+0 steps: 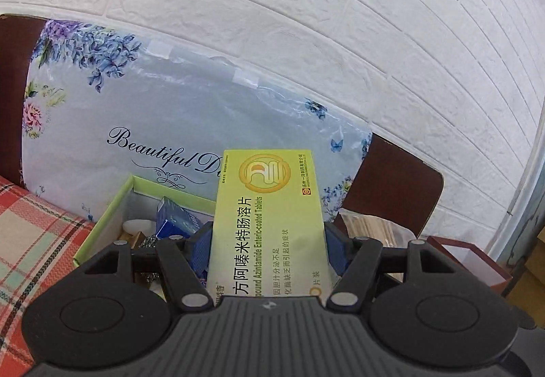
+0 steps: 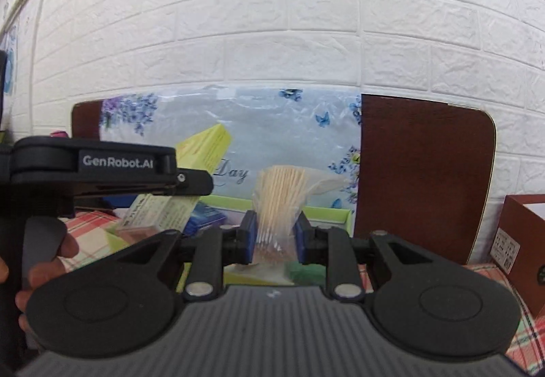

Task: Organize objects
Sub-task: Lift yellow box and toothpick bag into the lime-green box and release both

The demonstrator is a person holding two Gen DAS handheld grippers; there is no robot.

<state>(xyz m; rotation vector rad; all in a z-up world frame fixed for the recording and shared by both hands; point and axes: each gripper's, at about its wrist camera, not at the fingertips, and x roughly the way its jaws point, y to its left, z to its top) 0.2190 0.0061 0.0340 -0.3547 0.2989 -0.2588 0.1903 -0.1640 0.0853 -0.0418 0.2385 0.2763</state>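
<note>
My left gripper (image 1: 269,240) is shut on a yellow-green medicine box (image 1: 269,206), its blue pads pressing the two long sides. The box sticks forward and up above an open green-rimmed box (image 1: 112,206), which holds a blue carton (image 1: 173,220) and other small items. My right gripper (image 2: 274,237) is shut on a clear bag of thin wooden sticks (image 2: 279,196), raised over the same green-rimmed box (image 2: 327,215). In the right wrist view the medicine box (image 2: 204,145) shows at the left, tilted, behind the other tool's black body (image 2: 112,169).
A plastic-wrapped floral package (image 1: 170,111) leans on a dark brown headboard (image 2: 425,172) against the white brick wall. A plaid cloth (image 1: 34,223) covers the surface. A red-brown box (image 2: 524,234) stands at the right. A person's hand (image 2: 44,261) grips the left tool.
</note>
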